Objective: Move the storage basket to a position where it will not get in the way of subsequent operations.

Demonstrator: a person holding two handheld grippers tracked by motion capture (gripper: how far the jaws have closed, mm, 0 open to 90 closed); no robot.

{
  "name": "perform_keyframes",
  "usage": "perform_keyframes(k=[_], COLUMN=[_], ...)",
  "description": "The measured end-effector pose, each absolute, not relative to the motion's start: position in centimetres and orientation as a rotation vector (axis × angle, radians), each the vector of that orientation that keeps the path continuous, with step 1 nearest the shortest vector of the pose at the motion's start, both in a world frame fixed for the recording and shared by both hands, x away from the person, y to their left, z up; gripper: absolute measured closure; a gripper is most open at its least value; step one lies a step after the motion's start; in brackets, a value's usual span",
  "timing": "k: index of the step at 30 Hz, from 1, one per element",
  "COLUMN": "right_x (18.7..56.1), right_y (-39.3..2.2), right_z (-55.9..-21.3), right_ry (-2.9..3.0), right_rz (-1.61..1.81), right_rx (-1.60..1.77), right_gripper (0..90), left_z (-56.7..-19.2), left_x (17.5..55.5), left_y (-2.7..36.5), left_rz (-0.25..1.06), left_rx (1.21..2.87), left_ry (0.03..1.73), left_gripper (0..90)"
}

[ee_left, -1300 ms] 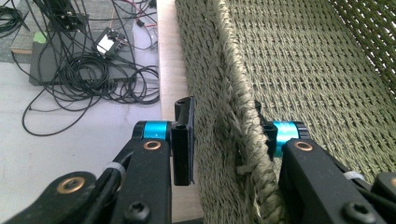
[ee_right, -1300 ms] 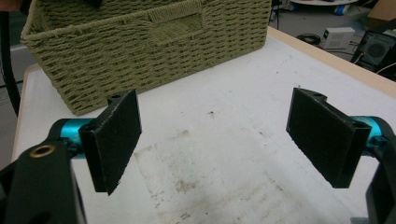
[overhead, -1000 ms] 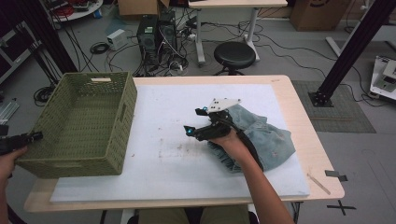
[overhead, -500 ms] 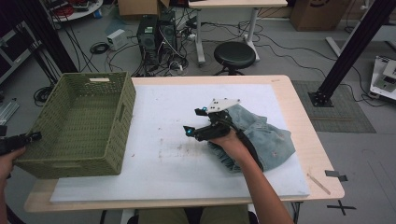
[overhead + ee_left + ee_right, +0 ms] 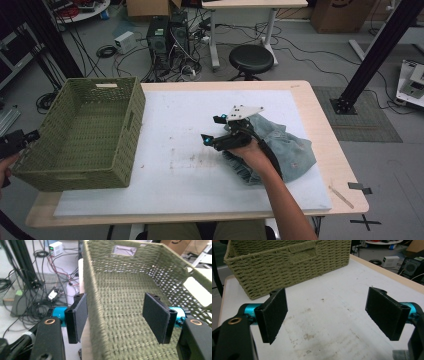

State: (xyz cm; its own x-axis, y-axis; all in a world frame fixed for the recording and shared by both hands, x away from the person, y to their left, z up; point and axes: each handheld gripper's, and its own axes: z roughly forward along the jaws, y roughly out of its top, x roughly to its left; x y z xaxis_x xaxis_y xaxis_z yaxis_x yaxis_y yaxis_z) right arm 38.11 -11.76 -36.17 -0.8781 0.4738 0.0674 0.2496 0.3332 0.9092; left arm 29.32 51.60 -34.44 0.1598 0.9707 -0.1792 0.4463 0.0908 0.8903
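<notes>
One basket (image 5: 80, 135), one denim garment (image 5: 287, 145), two claws

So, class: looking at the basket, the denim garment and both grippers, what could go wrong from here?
1. The green basket overhangs the table's left edge; the left gripper, open with its jaws straddling the near wall, could tip it off.
2. The right gripper is open and points away from the denim garment beside the hand, so a hasty grab may close on nothing.
3. The garment is bunched; it might catch the basket rim.
</notes>
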Motion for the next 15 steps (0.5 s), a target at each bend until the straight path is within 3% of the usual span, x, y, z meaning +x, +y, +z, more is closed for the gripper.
perform_keyframes(k=[15], right_x=[37.8], right_y=[-15.0], right_z=[-36.1], right_ry=[2.354], right_rz=[1.534], right_rx=[0.701], right_gripper=[18.1], left_z=[-31.2], left_x=[30.8], left_y=[46.7], left_rz=[0.659], left_rx=[1.543], left_ry=[1.253], left_gripper=[23.8])
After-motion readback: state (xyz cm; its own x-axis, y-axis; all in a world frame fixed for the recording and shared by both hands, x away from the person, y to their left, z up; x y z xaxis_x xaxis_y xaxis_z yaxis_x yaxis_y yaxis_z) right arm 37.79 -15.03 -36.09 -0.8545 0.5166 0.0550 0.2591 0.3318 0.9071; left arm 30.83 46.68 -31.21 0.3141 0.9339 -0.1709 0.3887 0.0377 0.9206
